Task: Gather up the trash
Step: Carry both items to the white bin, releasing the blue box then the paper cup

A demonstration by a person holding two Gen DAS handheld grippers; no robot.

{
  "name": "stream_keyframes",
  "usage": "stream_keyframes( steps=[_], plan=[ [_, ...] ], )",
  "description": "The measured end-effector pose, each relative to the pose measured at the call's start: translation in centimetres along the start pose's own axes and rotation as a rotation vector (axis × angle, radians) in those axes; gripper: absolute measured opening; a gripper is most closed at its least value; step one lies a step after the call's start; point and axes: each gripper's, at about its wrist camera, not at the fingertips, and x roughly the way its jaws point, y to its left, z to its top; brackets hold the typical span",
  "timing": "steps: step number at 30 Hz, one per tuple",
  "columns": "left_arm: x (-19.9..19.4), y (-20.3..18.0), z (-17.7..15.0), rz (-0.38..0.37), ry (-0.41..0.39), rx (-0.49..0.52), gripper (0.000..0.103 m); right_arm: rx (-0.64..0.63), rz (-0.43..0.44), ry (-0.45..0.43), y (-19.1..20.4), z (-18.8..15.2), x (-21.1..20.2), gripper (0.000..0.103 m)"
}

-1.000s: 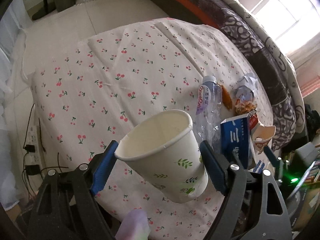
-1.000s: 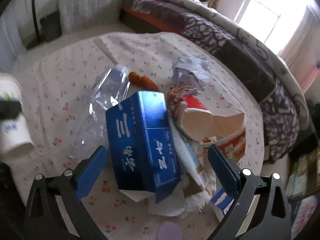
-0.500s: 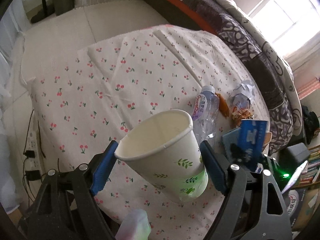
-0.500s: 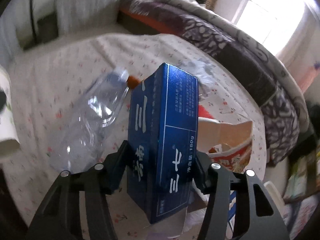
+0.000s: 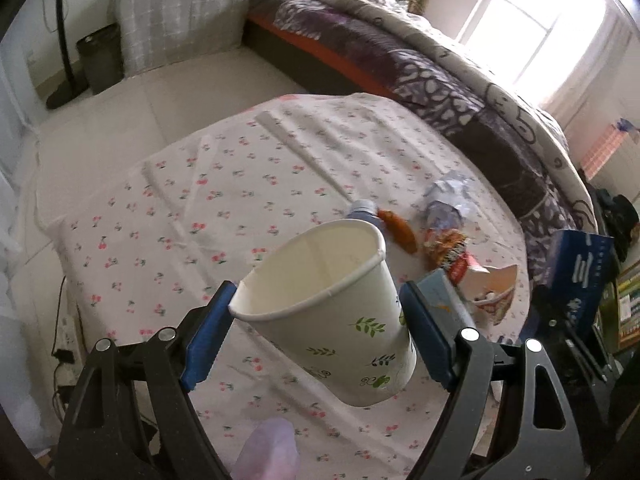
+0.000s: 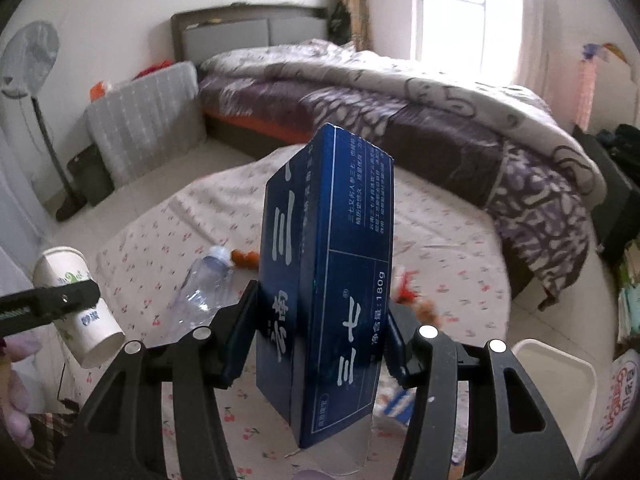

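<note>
My left gripper (image 5: 316, 332) is shut on a white paper cup (image 5: 332, 312) with green leaf prints, held tilted above the cherry-print tablecloth (image 5: 224, 200). My right gripper (image 6: 320, 332) is shut on a tall blue carton (image 6: 328, 280) with white characters, lifted upright off the table. That carton (image 5: 580, 276) shows at the right edge of the left wrist view. The cup (image 6: 76, 304) shows at the left of the right wrist view. On the cloth lie a clear plastic bottle (image 6: 204, 284), an orange scrap (image 5: 400, 232), crumpled paper (image 5: 448, 200), a red snack wrapper (image 5: 448, 248) and a torn cup (image 5: 492, 284).
A bed with a purple patterned quilt (image 6: 400, 100) runs behind the table. A white bin (image 6: 556, 392) stands low at the right. A standing fan (image 6: 32, 80), a dark bin (image 5: 100, 60) and a grey folded mattress (image 6: 148, 120) stand by the far wall.
My right gripper shut on the blue carton and lifted it off the trash pile, turning it upright. My left gripper with the cup rose and tilted up, showing more of the room.
</note>
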Motion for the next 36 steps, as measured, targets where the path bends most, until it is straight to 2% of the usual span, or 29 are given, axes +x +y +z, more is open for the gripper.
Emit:
stream_keyframes(
  steps=[8,18,21,23,24,26,28,36],
  plan=[
    [1.1,-3.9,-0.8,-0.032,-0.01,0.065,0.079,0.093,-0.122,-0.032,-6.0,-0.3,-2.4,0.055],
    [2.7,-9.8,-2.8,-0.089,0.002,0.173,0.079,0.239,-0.301,0.14,-14.6,-3.7,-2.5,0.056],
    [3.1,-11.6,-3.4,-0.115,0.007,0.206,0.079,0.271,-0.347,0.159,-16.7,-4.8,-3.2,0.059],
    [3.2,-13.2,-4.0,-0.143,0.009,0.23,0.079,0.297,-0.388,0.161,-18.3,-5.3,-3.9,0.066],
    [3.3,-13.8,-4.2,-0.156,0.01,0.24,0.079,0.31,-0.415,0.156,-18.8,-5.5,-4.3,0.067],
    [3.4,-15.4,-4.8,-0.188,0.01,0.267,0.079,0.335,-0.467,0.133,-19.9,-5.8,-5.4,0.077],
    [3.3,-17.1,-5.5,-0.219,0.007,0.301,0.079,0.352,-0.506,0.101,-21.1,-5.9,-6.3,0.082],
    [2.8,-23.2,-8.5,-0.321,0.013,0.409,0.079,0.408,-0.612,0.016,-24.6,-6.2,-9.8,0.084]
  ],
)
